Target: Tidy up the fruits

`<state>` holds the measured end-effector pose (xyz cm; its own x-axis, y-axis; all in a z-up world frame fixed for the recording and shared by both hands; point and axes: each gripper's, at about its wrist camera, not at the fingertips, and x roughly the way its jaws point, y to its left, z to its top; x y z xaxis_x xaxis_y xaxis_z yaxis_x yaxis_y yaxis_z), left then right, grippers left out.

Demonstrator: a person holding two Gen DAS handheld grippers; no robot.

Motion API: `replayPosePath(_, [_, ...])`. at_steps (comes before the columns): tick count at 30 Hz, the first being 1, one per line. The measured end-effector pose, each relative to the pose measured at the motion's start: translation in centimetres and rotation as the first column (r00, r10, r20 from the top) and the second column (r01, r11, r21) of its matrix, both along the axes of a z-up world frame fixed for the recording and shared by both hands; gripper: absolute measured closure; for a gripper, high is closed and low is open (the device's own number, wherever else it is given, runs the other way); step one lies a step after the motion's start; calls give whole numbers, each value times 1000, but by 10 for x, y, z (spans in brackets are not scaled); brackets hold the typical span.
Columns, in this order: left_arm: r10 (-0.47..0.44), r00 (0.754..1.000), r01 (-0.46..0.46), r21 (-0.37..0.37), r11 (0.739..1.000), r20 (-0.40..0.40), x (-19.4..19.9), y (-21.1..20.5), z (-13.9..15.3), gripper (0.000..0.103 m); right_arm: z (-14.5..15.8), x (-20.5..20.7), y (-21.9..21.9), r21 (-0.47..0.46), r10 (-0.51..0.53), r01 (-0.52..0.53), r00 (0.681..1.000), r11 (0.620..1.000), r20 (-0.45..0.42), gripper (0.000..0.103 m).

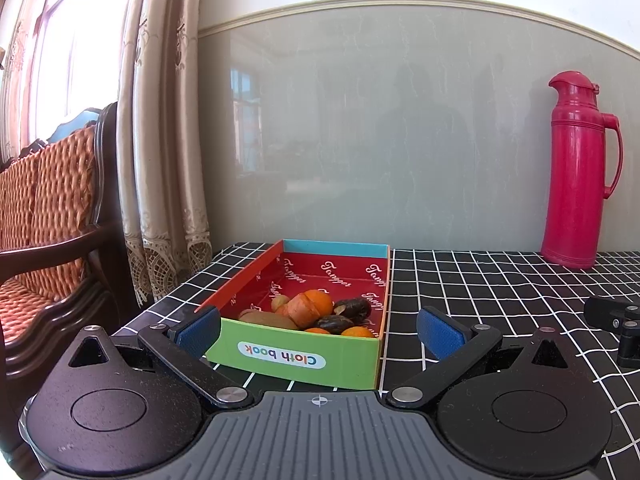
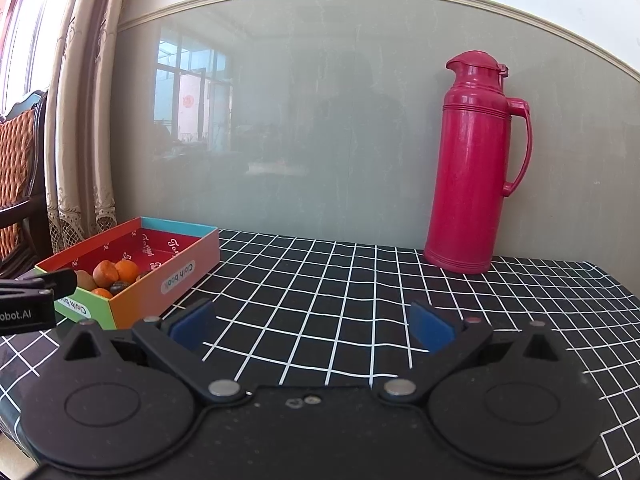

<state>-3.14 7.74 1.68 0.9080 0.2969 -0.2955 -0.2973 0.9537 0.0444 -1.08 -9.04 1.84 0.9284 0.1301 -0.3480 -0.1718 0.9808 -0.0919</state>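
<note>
both tongs are spread wide and hold nothing. from the left wrist view, the left tongs (image 1: 319, 330) hover low over the tabletop (image 1: 480, 288), which wears a black cloth with a white grid. their blue pads (image 1: 199, 332) stand on either side of the near end of a colourful cardboard box (image 1: 296, 356), whose green end panel reads "cloth book" upside down. the left pad looks to be just beside the box's near left corner; i cannot tell whether it touches. the fruits (image 1: 316, 314) lie heaped in the near end of the box on its red lining: small oranges, a brown kiwi-like one, two dark glossy ones. a pink thermos (image 1: 576, 176) stands upright at the far right by the wall. part of the right tongs (image 1: 616, 320) shows at the right edge. a curtain (image 1: 160, 140) and a wooden chair (image 1: 52, 216) stand to the left.

from the right wrist view, the right tongs (image 2: 312, 326) hang above bare cloth, well apart from the box, which sits at the left. the black tip of the left tongs sits against the box's near corner. the thermos stands at the back right.
</note>
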Motion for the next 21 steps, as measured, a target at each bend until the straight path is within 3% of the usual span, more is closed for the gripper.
replayPosePath(21, [-2, 1000, 2, 1, 1000, 0, 0, -1, 1, 0, 1, 0, 0, 1, 1, -1, 1000, 1000, -1, 0])
